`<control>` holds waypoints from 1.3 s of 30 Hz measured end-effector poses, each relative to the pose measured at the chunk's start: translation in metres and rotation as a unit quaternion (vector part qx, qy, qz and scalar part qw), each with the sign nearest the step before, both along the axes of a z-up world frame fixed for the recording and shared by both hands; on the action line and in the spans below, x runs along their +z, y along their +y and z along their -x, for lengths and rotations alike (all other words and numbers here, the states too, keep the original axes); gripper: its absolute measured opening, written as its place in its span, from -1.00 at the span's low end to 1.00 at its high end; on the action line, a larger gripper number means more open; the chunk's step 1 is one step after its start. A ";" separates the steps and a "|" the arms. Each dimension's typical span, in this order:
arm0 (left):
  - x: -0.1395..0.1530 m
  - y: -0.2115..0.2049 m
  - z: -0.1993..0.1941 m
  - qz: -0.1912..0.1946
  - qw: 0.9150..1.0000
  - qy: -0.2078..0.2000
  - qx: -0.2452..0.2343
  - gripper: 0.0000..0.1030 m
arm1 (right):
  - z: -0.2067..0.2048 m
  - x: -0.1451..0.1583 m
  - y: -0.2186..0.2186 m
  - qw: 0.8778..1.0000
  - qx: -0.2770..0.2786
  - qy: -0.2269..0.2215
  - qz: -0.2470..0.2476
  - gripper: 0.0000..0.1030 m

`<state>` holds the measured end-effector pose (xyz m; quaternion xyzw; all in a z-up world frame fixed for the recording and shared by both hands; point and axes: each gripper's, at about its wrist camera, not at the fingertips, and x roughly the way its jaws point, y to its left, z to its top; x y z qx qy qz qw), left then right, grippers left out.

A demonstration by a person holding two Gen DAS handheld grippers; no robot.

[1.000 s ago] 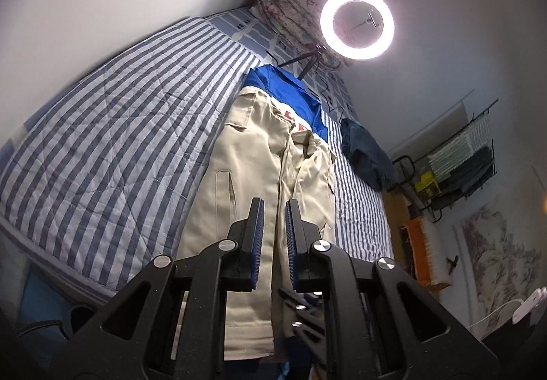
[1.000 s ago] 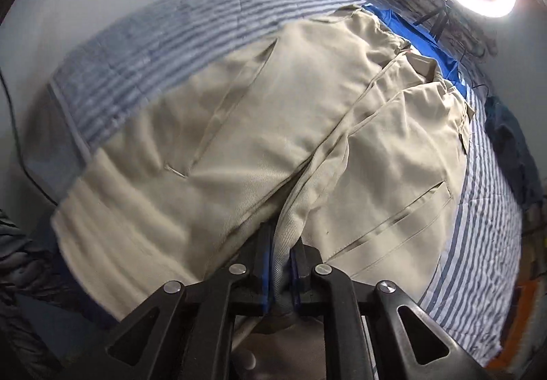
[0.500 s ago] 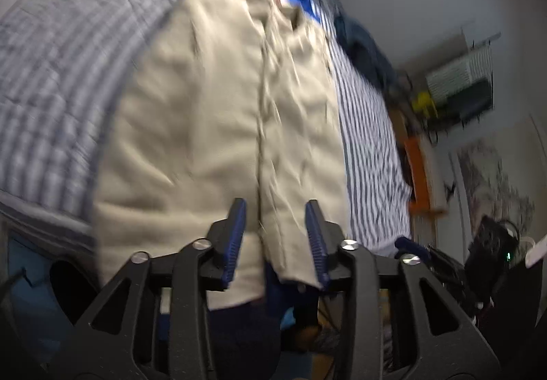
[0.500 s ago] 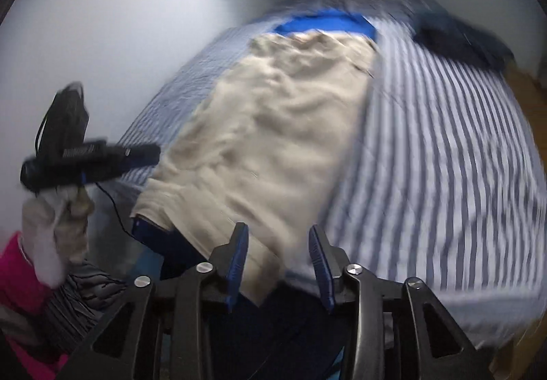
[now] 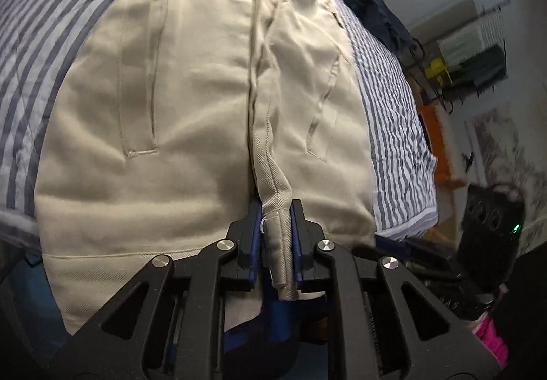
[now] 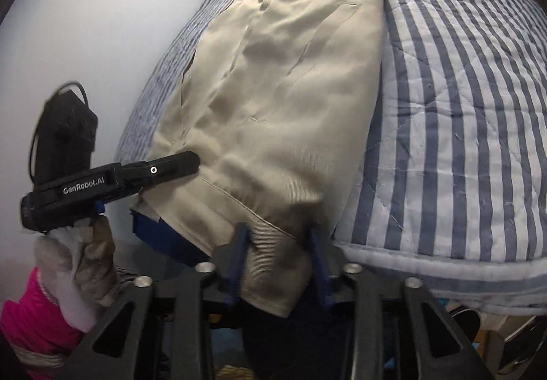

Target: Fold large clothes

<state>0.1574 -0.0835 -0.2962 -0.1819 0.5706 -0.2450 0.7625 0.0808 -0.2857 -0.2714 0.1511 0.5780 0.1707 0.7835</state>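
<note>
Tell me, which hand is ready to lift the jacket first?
Left. The left gripper has just closed on the jacket at its front edge. The right gripper, jaws just closing, only straddles the hem, not pinching yet.

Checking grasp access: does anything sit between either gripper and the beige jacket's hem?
Nothing visible does. The left gripper has closed its jaws on the beige jacket at the front edge; the hem corner lies between the right gripper jaws.
</note>
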 end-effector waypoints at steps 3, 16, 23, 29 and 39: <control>0.010 -0.004 0.006 0.034 0.999 0.003 -0.005 -0.80 | 0.002 0.017 -0.003 1.000 0.004 -0.012 0.007 -0.85; 0.009 -0.024 0.025 -0.004 0.999 -0.022 -0.047 -0.79 | 0.029 0.026 -0.016 0.996 0.019 -0.021 0.082 -0.57; 0.063 0.027 0.038 -0.008 0.995 -0.090 -0.034 -0.49 | 0.015 0.076 -0.020 0.988 0.005 -0.116 0.100 -0.36; 0.057 0.086 0.024 -0.021 0.996 -0.080 0.043 -0.49 | -0.009 0.063 0.016 0.983 0.062 -0.129 0.114 -0.37; 0.027 0.126 0.025 -0.042 0.994 -0.044 0.088 0.02 | 0.019 0.020 0.071 0.957 0.192 -0.118 0.182 -0.38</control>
